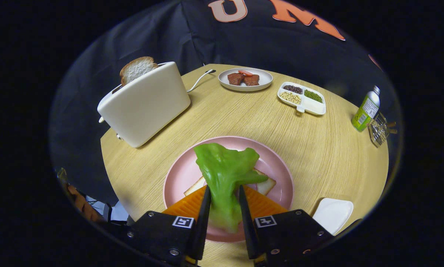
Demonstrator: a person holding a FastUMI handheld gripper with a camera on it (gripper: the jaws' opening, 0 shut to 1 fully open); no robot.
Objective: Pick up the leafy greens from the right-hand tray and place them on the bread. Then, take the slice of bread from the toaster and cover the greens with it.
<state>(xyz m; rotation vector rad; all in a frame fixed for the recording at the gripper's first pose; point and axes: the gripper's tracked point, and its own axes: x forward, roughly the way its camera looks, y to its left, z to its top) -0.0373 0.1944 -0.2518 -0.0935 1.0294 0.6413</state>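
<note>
The gripper (224, 193) has both fingers clamped on a floppy green lettuce leaf (225, 174), hanging over the bread slice (265, 186) on the round pink plate (181, 174); bare wooden tabletop (318, 141) toward 2 o'clock, white toaster (144, 105) at 10.

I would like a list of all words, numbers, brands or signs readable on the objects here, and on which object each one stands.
No text on the objects can be read.
Green bottle at the table's far edge: its label has print, too small and blurred to read.
Tool, shut on the leafy greens over the pink plate: two square black-and-white coded markers, a pattern, no words.
Toaster: no marking visible.
</note>
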